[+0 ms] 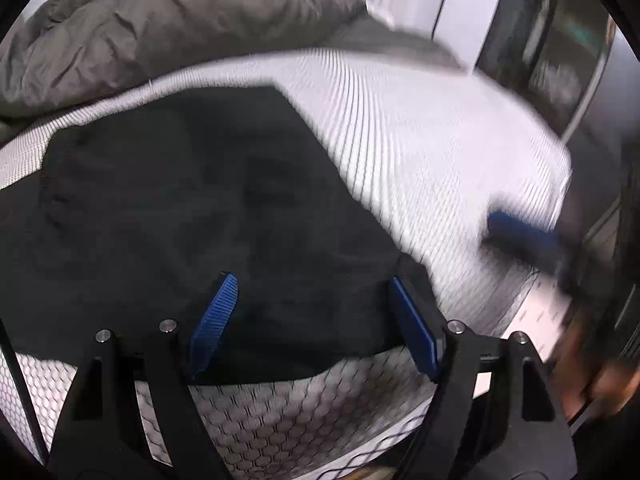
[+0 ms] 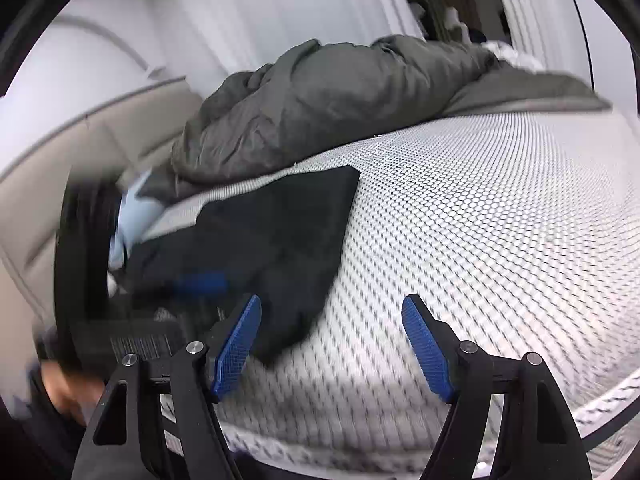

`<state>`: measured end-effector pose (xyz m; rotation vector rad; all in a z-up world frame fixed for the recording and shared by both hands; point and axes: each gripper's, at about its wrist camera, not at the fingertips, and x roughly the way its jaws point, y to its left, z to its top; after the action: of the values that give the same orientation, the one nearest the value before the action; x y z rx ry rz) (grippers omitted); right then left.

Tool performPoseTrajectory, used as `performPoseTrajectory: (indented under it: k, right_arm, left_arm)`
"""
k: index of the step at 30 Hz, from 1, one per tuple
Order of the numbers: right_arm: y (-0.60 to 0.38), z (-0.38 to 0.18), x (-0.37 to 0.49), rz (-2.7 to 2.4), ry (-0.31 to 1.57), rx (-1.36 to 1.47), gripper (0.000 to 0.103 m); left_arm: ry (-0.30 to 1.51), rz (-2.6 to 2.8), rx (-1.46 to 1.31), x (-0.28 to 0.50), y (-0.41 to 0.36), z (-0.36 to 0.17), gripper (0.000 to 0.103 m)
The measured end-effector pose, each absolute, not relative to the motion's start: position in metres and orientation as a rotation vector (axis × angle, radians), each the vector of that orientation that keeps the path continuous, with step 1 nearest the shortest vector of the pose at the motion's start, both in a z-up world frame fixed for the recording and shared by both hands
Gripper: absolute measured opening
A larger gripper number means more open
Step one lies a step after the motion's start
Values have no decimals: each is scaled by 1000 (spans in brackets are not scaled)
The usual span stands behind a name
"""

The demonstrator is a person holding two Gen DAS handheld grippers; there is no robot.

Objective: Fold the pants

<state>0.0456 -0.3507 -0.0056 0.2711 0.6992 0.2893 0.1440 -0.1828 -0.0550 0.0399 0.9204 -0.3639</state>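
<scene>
The black pants (image 1: pixel 192 208) lie folded into a flat dark shape on the white honeycomb mattress (image 1: pixel 420 148). My left gripper (image 1: pixel 312 282) hovers over their near edge, open, with the cloth below and between its blue pads (image 1: pixel 216 320) and nothing gripped. In the right wrist view the pants (image 2: pixel 272 240) lie to the left, their near corner just beyond the left pad. My right gripper (image 2: pixel 332 304) stands open over bare mattress (image 2: pixel 480 240), holding nothing. The left gripper (image 2: pixel 200 284) appears there as a blue blur at the pants' left edge.
A crumpled grey duvet (image 2: pixel 320 108) is heaped along the far side of the mattress, also seen as the grey duvet (image 1: pixel 180 28). A person's hand (image 2: pixel 68 392) and light blue sleeve (image 2: pixel 132 216) are at the left. The blurred right gripper (image 1: pixel 520 236) sits by the mattress's right edge.
</scene>
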Motion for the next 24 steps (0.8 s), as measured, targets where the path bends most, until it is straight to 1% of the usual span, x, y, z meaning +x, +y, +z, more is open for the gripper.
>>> performPoseTrajectory:
  k: [2,4,7,9,10,11,12,13,15,16,17,18,19,20,22,24]
  right_arm:
    - [-362,-3,72,282,723,299,75]
    - [-364,-1,94,279,736,295,75]
    - [-361,6,113,313,751,282,75]
    - [-360,3,133,361,778,284,73]
    - [-358,-2,142,387,794,292,65]
    - [-356,-6,157,416,815,306,49]
    - [-353,-11,171,451,851,331,44]
    - [-351,-18,182,470,885,357,42]
    - [-348,-35,198,503,946,404,41]
    - [-345,-42,203,501,972,412,39]
    - [-345,-48,211,495,991,415,29]
    - [-344,-53,215,481,1005,410,24]
    - [-344,-55,219,481,1000,406,15]
    - [-343,-52,223,488,985,399,10]
    - [-342,-38,229,477,927,370,7]
    - [-339,-31,241,427,885,332,7]
  left_arm:
    - [903,-355,95,134,-183,-69,76]
    - [889,-360,144,114,-187,-64,76]
    - [894,-383,88,115,-176,-59,76]
    - [858,-411,8,115,-164,-47,76]
    - [823,-410,-24,115,-157,-41,76]
    - [803,-404,-39,117,-154,-38,76]
    - [783,-385,-63,122,-150,-39,76]
    - [804,-375,-70,129,-149,-46,76]
    - [895,-374,-47,143,-152,-64,76]
    - [902,-369,-30,146,-155,-68,76]
    - [876,-367,22,143,-159,-73,77]
    - [864,-370,55,142,-162,-74,78]
    - [852,-369,92,140,-164,-76,78]
    - [843,-369,102,138,-164,-77,79]
    - [845,-374,87,139,-160,-80,79]
    - [847,-376,90,136,-158,-80,79]
